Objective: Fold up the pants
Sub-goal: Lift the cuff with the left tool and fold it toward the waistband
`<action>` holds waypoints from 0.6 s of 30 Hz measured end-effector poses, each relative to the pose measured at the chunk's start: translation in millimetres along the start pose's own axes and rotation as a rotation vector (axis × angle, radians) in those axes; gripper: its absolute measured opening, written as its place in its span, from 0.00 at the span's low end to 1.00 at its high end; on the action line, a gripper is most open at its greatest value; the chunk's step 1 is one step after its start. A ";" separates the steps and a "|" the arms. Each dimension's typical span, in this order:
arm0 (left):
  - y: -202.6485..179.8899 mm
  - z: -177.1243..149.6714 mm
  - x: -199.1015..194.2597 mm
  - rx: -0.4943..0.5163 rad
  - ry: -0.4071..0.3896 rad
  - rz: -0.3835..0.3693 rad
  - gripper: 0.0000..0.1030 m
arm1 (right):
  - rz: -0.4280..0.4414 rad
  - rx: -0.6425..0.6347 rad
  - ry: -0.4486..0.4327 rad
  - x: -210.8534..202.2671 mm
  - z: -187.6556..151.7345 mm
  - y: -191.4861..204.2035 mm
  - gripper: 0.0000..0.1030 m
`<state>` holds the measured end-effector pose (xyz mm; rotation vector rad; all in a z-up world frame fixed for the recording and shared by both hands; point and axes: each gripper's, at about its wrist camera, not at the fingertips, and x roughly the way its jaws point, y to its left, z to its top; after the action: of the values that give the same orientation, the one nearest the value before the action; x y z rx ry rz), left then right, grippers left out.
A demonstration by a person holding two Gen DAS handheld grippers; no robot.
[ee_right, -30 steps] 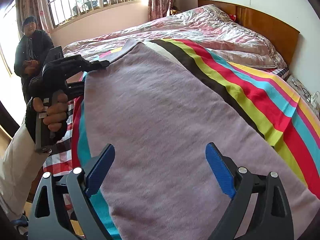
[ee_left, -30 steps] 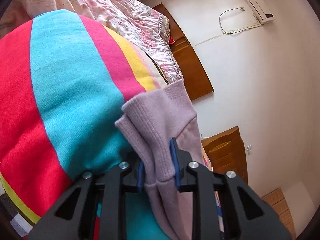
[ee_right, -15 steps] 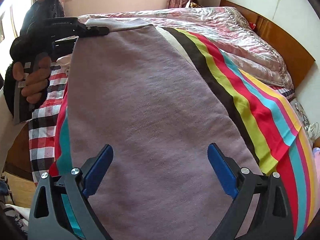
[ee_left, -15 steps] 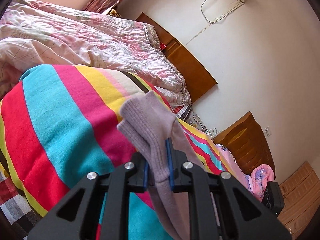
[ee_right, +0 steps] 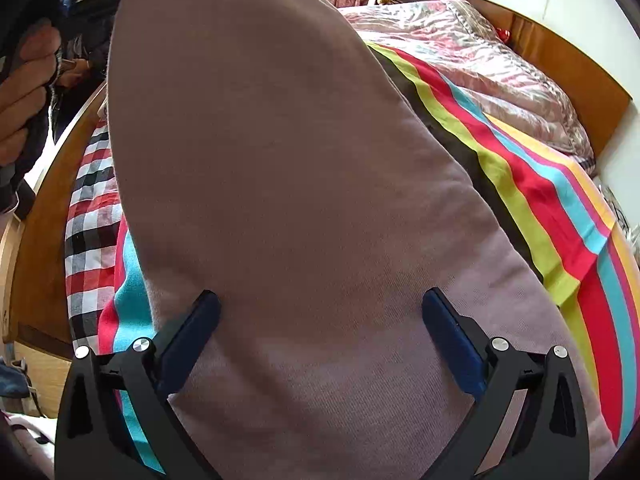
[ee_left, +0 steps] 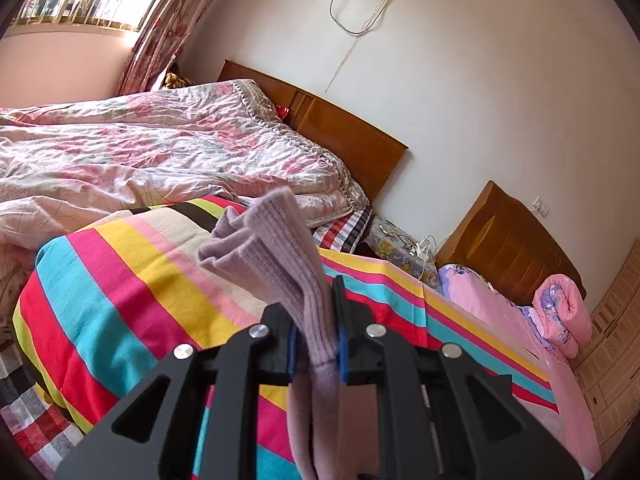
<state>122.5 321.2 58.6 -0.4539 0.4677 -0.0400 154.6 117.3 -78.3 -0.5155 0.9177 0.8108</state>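
Observation:
The mauve knit pants [ee_left: 276,248] are held by a ribbed end in my left gripper [ee_left: 314,308], which is shut on the fabric and raised above the striped blanket [ee_left: 120,288]. In the right wrist view the pants [ee_right: 280,140] rise as a broad taut sheet towards the upper left, where a hand [ee_right: 24,80] grips the left tool. My right gripper [ee_right: 320,300] hangs just over the lower part of the pants. Its jaws are opening wide, the cloth lies between them, and the pads do not press on it.
A rumpled pink floral quilt [ee_left: 160,152] covers the far side of the bed, against a wooden headboard [ee_left: 348,136]. A second bed with pink bedding [ee_left: 500,312] stands to the right. A checked sheet [ee_right: 88,216] and wooden footboard [ee_right: 40,240] lie at the left.
My left gripper has risen and rolled with the pants end, so the cloth now stands up as a sheet in the right wrist view. The right jaws have spread wider.

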 end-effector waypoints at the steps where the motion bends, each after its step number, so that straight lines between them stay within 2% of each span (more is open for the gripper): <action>1: -16.8 0.4 -3.2 0.035 -0.005 -0.003 0.14 | -0.023 -0.013 -0.026 -17.2 -8.3 -1.2 0.95; 3: -60.4 -1.6 -10.6 0.129 -0.019 -0.013 0.14 | -0.036 0.044 -0.121 -63.9 -33.8 -20.1 0.95; 5: -115.5 -11.9 -14.6 0.251 -0.030 -0.037 0.14 | -0.071 0.198 -0.221 -113.6 -68.5 -56.8 0.95; 7: -172.9 -36.5 -11.3 0.366 -0.020 -0.076 0.14 | -0.118 0.376 -0.331 -164.5 -115.2 -96.8 0.95; 9: -229.6 -80.2 2.8 0.506 0.032 -0.111 0.16 | -0.178 0.570 -0.415 -209.3 -168.9 -135.7 0.95; 11: -276.7 -141.5 29.7 0.671 0.120 -0.092 0.21 | -0.211 0.732 -0.468 -243.4 -220.4 -166.5 0.95; 13: -299.9 -209.1 64.2 0.771 0.270 -0.110 0.26 | -0.273 0.830 -0.476 -265.0 -258.8 -184.2 0.95; 15: -309.9 -265.6 84.5 0.864 0.425 -0.173 0.36 | -0.294 0.876 -0.467 -273.8 -285.3 -187.6 0.95; 16: -314.2 -284.3 79.4 0.933 0.393 -0.168 0.47 | -0.290 0.892 -0.460 -274.6 -294.7 -187.2 0.95; 17: -316.9 -294.9 67.3 0.999 0.336 -0.189 0.67 | -0.279 0.899 -0.454 -272.8 -300.1 -185.3 0.95; 18: -318.5 -300.1 55.1 1.042 0.323 -0.249 0.71 | -0.261 0.900 -0.447 -268.0 -303.0 -181.5 0.95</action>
<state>59.3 -97.1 -66.1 0.5325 0.6344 -0.5770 55.6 -307.4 1.4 0.3251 0.6842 0.1980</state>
